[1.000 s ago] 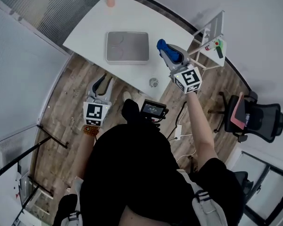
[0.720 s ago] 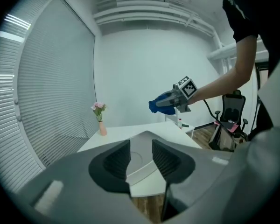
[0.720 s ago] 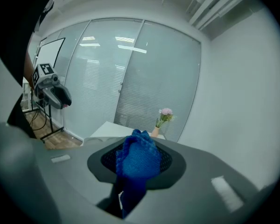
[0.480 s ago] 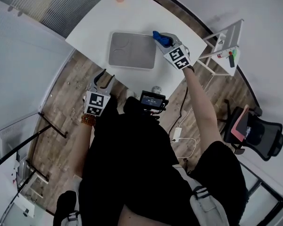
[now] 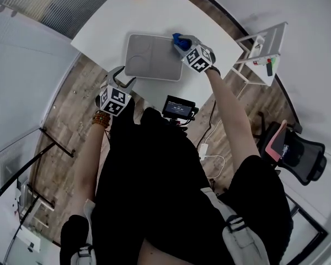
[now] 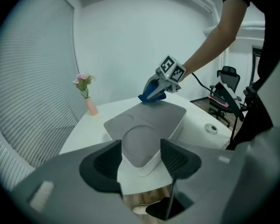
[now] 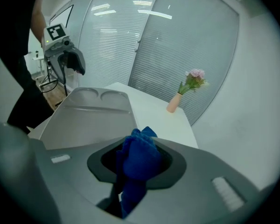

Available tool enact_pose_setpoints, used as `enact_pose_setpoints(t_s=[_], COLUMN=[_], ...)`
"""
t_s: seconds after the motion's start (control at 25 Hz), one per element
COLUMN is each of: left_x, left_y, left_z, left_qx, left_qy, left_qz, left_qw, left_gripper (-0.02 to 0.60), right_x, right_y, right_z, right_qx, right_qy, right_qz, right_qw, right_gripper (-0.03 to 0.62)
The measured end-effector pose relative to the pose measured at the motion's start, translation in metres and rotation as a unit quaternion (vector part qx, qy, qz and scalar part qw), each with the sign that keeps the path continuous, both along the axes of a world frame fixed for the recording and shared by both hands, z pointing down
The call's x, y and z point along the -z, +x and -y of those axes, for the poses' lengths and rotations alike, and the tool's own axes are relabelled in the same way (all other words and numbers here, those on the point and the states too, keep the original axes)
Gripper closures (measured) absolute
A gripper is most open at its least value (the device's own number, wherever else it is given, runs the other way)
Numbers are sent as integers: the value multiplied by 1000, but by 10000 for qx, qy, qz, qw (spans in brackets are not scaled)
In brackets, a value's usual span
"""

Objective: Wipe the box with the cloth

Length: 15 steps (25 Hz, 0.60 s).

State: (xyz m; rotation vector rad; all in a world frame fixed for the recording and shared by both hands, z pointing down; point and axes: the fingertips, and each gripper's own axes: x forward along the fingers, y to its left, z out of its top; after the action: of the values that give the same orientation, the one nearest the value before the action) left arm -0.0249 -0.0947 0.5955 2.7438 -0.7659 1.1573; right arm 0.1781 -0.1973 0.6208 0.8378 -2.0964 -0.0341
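Grey box point(image 5: 153, 64) on the white table point(image 5: 105, 32), blue cloth point(image 5: 178, 40) at its far corner.
The right gripper point(image 5: 181, 44) clenches the cloth, seemingly touching the box. The left gripper point(image 5: 121, 76), its jaws just opening, frames the box's near corner without pressing on it.

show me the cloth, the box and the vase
cloth point(image 7: 137, 155), right gripper view, bunched blue middle
box point(image 5: 153, 58), head view, grey top face
vase point(image 6: 90, 108), left gripper view, pink body

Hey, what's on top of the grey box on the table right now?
Only the blue cloth, clamped in the right gripper, at one far corner; contact is unclear. The rest of the box top is bare, with two round recesses. The patch beneath the cloth is covered.
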Motion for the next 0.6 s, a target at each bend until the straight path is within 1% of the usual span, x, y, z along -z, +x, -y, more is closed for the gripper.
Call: enact_pose_setpoints(t_s=[0.08, 0.12, 0.28, 0.36, 0.6], left_x=[-10, -15, -36, -43, -45], left_y=[4, 4, 4, 3, 6], left_z=[4, 5, 3, -1, 0], left_qx=[-112, -141, -183, -151, 75], left_qy=[-95, -162, -416, -506, -481], left_qz=[114, 173, 386, 401, 382], left_qw=[9998, 9996, 9982, 9978, 9981], left_gripper=[204, 194, 155, 152, 149], right_x=[-7, -9, -11, -11, -11], right_y=[-8, -10, -14, -15, -17], right_z=[-6, -8, -11, -14, -25], right_qx=[213, 240, 152, 179, 308], right_qy=[-70, -98, -311, -393, -509], right_qz=[-73, -48, 199, 255, 365], right_qw=[9997, 9997, 9992, 9987, 9976], right_gripper=[473, 473, 476, 477, 479])
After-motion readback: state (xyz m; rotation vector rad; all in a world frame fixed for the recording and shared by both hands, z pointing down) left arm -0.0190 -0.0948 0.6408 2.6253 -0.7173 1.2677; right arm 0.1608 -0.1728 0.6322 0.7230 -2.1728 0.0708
